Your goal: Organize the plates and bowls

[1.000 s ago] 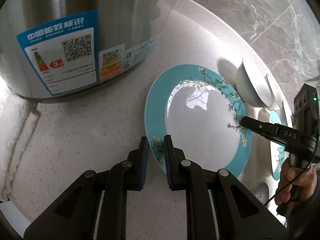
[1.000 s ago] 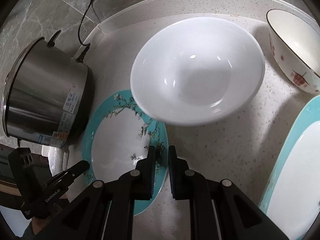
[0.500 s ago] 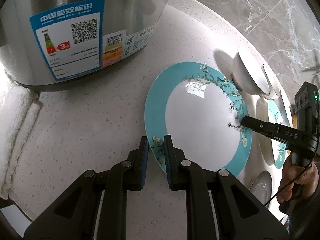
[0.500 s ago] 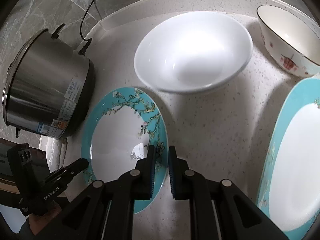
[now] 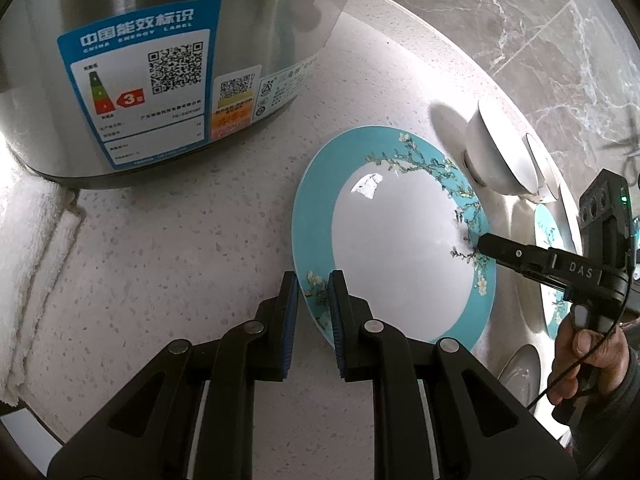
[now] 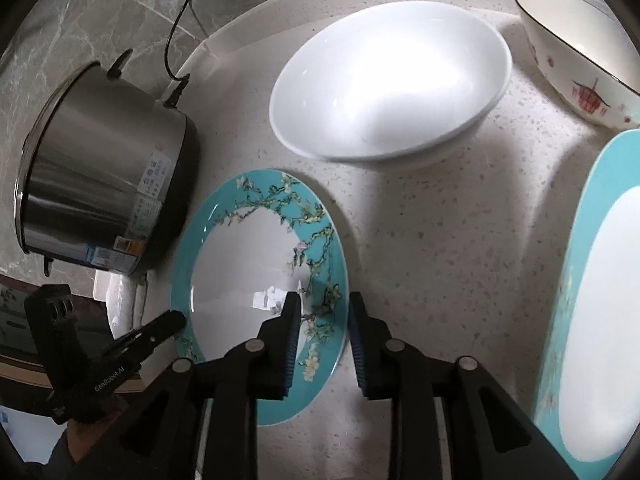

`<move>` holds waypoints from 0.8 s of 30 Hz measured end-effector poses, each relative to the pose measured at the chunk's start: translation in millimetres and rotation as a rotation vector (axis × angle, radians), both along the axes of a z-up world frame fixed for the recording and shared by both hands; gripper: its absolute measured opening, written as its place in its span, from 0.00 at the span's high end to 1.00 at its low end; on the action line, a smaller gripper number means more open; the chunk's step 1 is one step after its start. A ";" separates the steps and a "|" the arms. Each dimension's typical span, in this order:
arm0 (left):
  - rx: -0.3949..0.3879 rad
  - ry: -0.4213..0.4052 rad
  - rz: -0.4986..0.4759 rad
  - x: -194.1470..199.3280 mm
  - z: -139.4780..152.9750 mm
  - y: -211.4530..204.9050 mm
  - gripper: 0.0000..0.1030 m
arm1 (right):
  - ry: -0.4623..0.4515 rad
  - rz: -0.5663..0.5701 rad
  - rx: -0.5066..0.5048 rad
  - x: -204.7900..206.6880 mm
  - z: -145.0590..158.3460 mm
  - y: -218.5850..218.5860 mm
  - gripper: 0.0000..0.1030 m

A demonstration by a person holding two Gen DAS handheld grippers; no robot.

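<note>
The left gripper [image 5: 312,280] is pinching the plate's [image 5: 400,240] near rim; the right gripper [image 6: 322,300], its jaws just opening, is straddling the opposite rim unpressed. Beyond, a white bowl [image 6: 392,84] is sitting on open counter [image 6: 440,248], the pot [image 6: 108,176] crowding the plate's left edge

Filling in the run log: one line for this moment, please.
left gripper: shut on teal blossom plate rim | right gripper: jaws just opened, rim between them | plate on countertop

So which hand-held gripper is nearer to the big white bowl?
Right. The right hand-held gripper straddles the teal plate rim on the side facing the white bowl. The left hand-held gripper holds the opposite rim, farther away.
</note>
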State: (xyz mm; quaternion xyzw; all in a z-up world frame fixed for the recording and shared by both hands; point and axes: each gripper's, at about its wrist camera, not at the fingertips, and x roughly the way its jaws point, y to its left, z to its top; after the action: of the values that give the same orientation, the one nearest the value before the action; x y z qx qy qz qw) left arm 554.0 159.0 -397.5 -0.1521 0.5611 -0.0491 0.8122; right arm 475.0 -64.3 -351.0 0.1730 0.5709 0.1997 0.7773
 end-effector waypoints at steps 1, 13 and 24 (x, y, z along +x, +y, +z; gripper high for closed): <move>0.001 0.000 -0.004 -1.0 0.8 2.1 0.85 | 0.002 -0.004 0.005 2.3 0.0 -0.2 0.73; -0.010 -0.001 -0.015 0.3 -0.6 5.0 0.84 | -0.015 -0.008 0.029 19.2 -4.6 -4.6 0.72; 0.045 -0.011 -0.048 5.9 2.4 -0.2 0.84 | -0.018 0.080 -0.102 22.6 -2.2 10.4 0.84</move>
State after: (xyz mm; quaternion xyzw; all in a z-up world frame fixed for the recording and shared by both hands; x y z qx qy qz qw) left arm 559.9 158.7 -395.1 -0.1198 0.5611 -0.0568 0.8170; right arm 497.5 -53.9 -353.2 0.1086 0.5797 0.2027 0.7817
